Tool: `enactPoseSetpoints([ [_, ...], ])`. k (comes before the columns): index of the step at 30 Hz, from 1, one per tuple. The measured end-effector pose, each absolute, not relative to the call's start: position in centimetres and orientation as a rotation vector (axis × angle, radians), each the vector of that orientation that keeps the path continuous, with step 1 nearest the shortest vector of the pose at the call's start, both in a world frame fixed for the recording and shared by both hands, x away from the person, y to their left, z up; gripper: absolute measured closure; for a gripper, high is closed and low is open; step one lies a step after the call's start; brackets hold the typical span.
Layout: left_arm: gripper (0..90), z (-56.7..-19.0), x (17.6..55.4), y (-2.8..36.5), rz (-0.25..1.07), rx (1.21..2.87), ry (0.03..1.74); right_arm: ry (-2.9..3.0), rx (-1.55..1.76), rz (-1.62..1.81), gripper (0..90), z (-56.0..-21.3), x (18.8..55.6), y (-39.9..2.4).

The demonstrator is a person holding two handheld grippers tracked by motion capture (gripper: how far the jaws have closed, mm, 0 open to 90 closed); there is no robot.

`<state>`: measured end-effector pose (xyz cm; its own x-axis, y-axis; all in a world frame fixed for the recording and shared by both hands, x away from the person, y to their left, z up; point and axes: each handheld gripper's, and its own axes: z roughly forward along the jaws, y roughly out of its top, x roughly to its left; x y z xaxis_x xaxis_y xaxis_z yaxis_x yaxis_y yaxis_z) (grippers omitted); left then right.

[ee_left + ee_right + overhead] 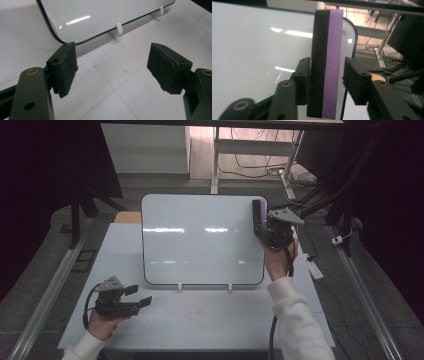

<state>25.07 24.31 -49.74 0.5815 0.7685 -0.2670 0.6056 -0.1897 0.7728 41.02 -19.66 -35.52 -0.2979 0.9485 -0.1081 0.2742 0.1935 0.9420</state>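
A white whiteboard [202, 240] stands tilted on two small white feet on the table. My right gripper [260, 222] is shut on a black and purple eraser [327, 62], held upright at the board's upper right corner; the eraser [257, 215] has its black side toward the board. Whether it touches the surface cannot be told. The whiteboard [257, 57] looks blank, with faint marks near its top right edge. My left gripper [136, 296] rests low at the table's front left, open with nothing between its fingers [63, 68]. The whiteboard [100, 17] lies ahead of that gripper [112, 71].
The white table [200, 320] has bare surface in front of the board. A white foot [119, 29] of the board stands just ahead of the left gripper. Desk legs and cables [270, 165] lie on the floor behind. A metal rail [360, 285] runs along the right.
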Motion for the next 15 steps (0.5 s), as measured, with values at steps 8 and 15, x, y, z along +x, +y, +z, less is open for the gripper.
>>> enactPoseSetpoints([
  [8,24.9,-49.9,25.0,24.4,0.229,1.898,1.11,1.773,1.057,1.22,45.8,-36.0,38.0,-21.5],
  [15,24.9,-49.9,25.0,24.2,0.236,1.909,1.105,1.92,0.99,1.266,41.4,-39.5,34.3,-23.9],
])
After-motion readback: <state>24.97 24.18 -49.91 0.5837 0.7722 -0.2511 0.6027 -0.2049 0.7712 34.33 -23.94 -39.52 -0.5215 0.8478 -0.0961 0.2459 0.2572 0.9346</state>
